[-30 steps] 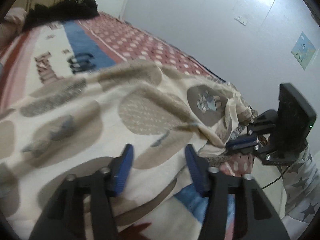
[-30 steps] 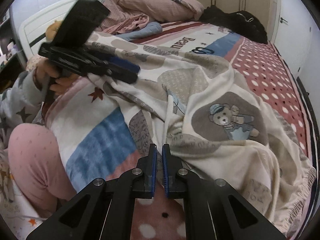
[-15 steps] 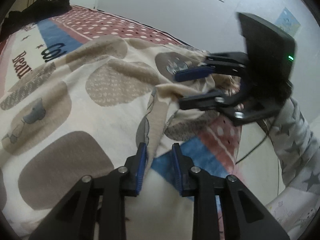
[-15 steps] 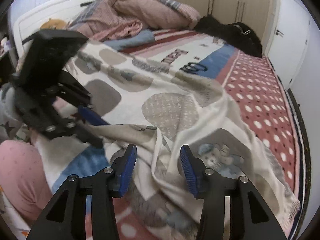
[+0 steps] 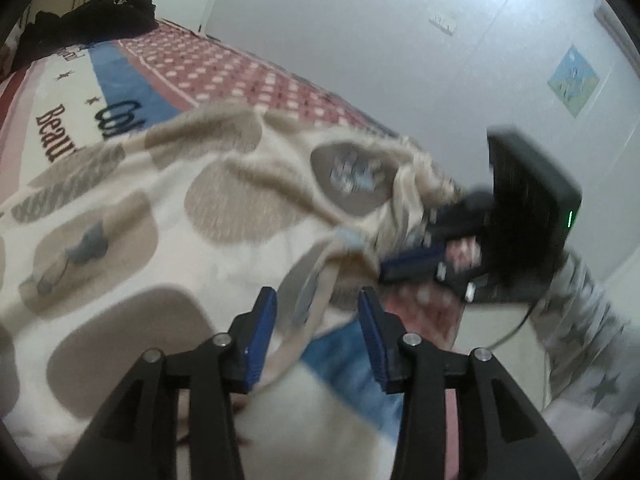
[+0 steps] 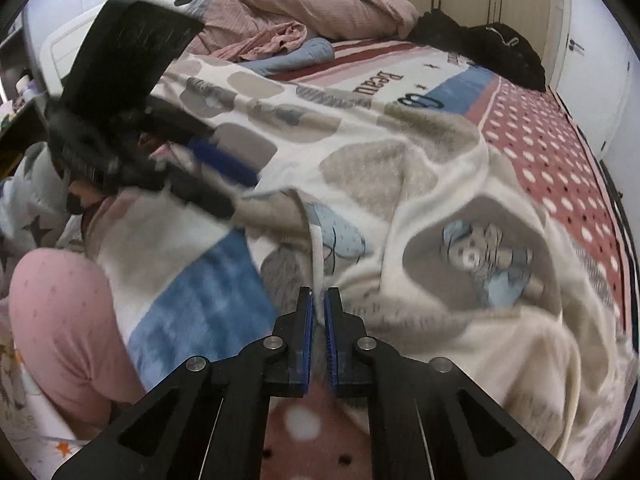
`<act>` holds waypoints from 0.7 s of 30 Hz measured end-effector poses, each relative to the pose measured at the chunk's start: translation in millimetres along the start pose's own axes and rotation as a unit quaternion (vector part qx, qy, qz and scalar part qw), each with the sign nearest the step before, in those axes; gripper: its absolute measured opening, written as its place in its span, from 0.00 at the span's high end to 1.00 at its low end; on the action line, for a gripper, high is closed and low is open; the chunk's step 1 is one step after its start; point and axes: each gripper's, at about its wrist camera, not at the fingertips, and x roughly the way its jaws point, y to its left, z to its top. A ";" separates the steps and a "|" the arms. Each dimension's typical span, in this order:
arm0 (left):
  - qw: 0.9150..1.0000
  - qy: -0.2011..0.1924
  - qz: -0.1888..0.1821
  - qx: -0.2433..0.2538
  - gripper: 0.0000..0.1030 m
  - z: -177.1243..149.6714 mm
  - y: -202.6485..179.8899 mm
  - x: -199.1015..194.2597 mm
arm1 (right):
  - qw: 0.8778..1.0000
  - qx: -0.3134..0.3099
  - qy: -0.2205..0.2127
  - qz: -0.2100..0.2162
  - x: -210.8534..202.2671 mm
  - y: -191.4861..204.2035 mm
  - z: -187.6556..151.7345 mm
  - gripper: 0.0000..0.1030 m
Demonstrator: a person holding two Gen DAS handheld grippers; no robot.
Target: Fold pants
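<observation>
Fold barely begun imo: pants (image 6: 400,184) lie spread and rumpled over the bed (image 6: 560,152), no neat fold visible yet. Right hand-held gripper (image 6: 318,300) pinched closed on a raised ridge of pants fabric at its tips. Left hand-held gripper (image 5: 316,312) jaws apart, a cloth edge running between them, not clamped. Rest of garment extends fwd of both, w/ bear patch (image 6: 488,256) fwd-right of the right one.

Cream fleece pants (image 6: 440,208) with taupe bear patches lie rumpled across the bed, a hem fold between the nearly closed right jaws.
</observation>
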 end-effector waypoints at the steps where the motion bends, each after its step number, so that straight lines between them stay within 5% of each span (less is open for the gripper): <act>1: 1.000 -0.009 -0.006 -0.007 0.62 6.5 -1.3 2.3 | 1.000 0.003 0.001 0.003 -1.3 0.4 -4.0 0.99; 4: 1.000 -0.020 -0.006 -0.013 0.61 25.5 -5.2 16.5 | 1.000 0.003 0.006 0.005 -3.8 3.9 -11.4 0.99; 8: 1.000 0.019 0.003 0.000 0.61 38.6 -7.6 50.7 | 1.000 0.005 -0.017 -0.015 -25.4 2.8 -13.3 0.98; 10: 0.999 0.036 0.009 0.005 0.61 35.8 -7.2 61.4 | 0.998 0.009 -0.037 -0.042 -44.0 -3.9 -11.2 0.85; 12: 0.999 0.040 0.009 0.012 0.61 32.9 -8.3 64.8 | 0.996 0.006 -0.045 -0.081 -57.7 -12.5 -10.3 0.47; 13: 0.999 0.041 0.005 0.014 0.61 32.1 -9.1 65.4 | 0.994 0.005 -0.047 -0.101 -63.3 -18.1 -10.6 0.44; 19: 0.997 0.063 -0.031 0.036 0.61 24.4 -23.8 63.0 | 0.989 0.061 -0.011 -0.131 -58.2 -84.1 -12.7 0.37; 20: 0.996 0.066 -0.029 0.043 0.61 22.4 -28.8 63.3 | 0.989 0.069 -0.009 -0.127 -55.8 -91.5 -12.6 0.39; 21: 0.996 0.069 -0.028 0.050 0.61 20.2 -32.5 63.1 | 0.991 0.079 -0.009 -0.110 -53.2 -97.9 -13.3 0.54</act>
